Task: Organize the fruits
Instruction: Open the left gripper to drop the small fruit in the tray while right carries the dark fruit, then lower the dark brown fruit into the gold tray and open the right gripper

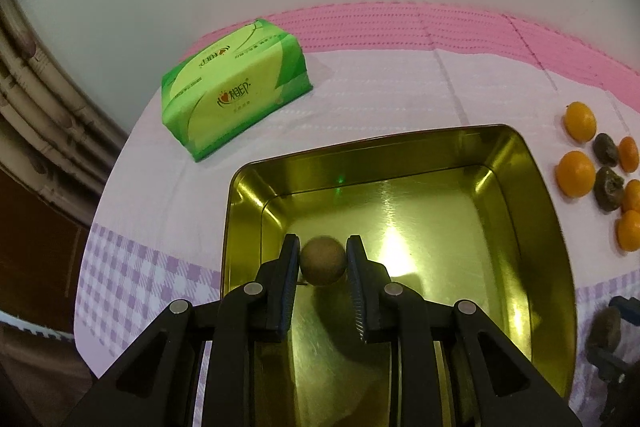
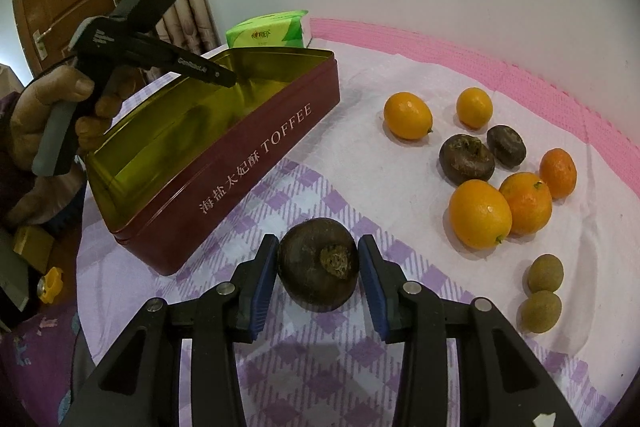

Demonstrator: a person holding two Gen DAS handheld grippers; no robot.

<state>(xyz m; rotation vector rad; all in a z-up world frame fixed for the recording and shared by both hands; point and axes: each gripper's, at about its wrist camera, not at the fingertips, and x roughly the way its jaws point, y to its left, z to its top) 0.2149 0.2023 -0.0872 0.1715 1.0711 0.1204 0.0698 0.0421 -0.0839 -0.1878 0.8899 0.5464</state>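
Tin [image 2: 256,143] long axis runs toward wall | left gripper [image 1: 323,259] clamps longan [image 1: 322,260]

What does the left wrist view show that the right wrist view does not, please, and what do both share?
Only the left wrist view: the left gripper shut on a small tan round fruit over the tin's gold floor. Only the right wrist view: the right gripper shut on a dark brown water chestnut, two loose tan fruits, the TOFFEE lettering. Both: toffee tin, green tissue pack, orange fruits.
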